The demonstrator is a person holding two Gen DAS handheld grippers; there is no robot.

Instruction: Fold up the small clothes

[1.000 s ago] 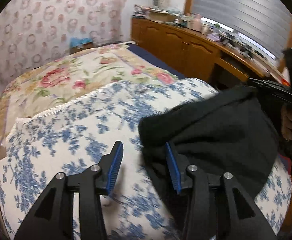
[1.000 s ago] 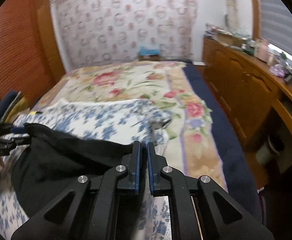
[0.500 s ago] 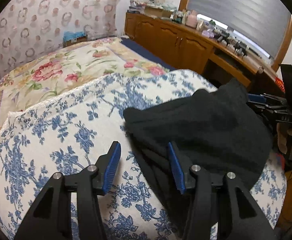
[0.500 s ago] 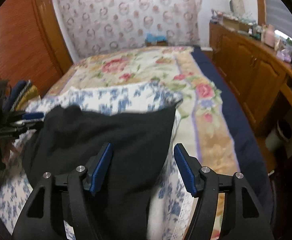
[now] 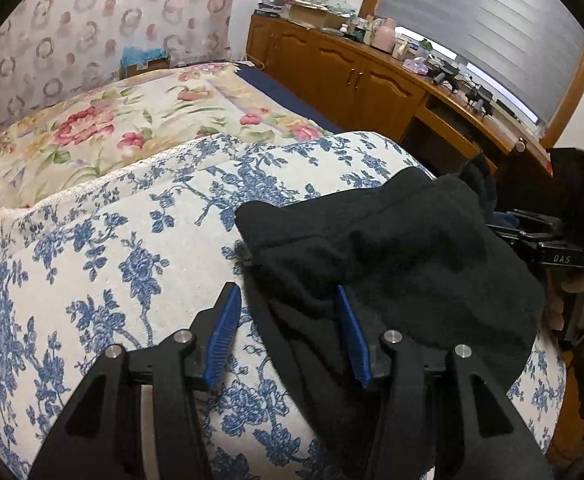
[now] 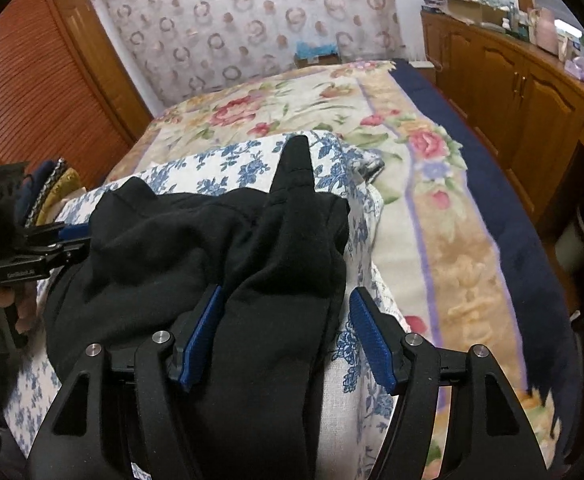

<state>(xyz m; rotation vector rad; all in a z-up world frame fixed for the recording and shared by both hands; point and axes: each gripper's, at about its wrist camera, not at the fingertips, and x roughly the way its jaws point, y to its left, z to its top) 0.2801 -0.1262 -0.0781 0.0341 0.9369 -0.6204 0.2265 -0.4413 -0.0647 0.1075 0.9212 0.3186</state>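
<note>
A black fleece garment (image 5: 404, 264) lies bunched on the blue-flowered quilt (image 5: 104, 264). One pointed corner of it (image 6: 297, 160) sticks up toward the far side. My left gripper (image 5: 287, 296) is open over the garment's left edge. Its right pad (image 5: 352, 340) is above the black cloth and its left pad (image 5: 222, 336) above the quilt. My right gripper (image 6: 287, 294) is open wide astride the garment's right-hand fold (image 6: 276, 280). The cloth lies between its pads without being pinched. A hand holds each gripper at the frame edges.
The quilt rests on a bed with a rose-patterned cover (image 6: 292, 108). A dark blue rug (image 6: 504, 184) and wooden cabinets (image 6: 524, 92) run along the right. Stacked folded cloths (image 6: 54, 188) sit at the left, near a slatted wooden door (image 6: 32, 92).
My right gripper has opened and let go of the garment, which dropped from a raised edge into a heap on the quilt. Both grippers came down a little toward it.
</note>
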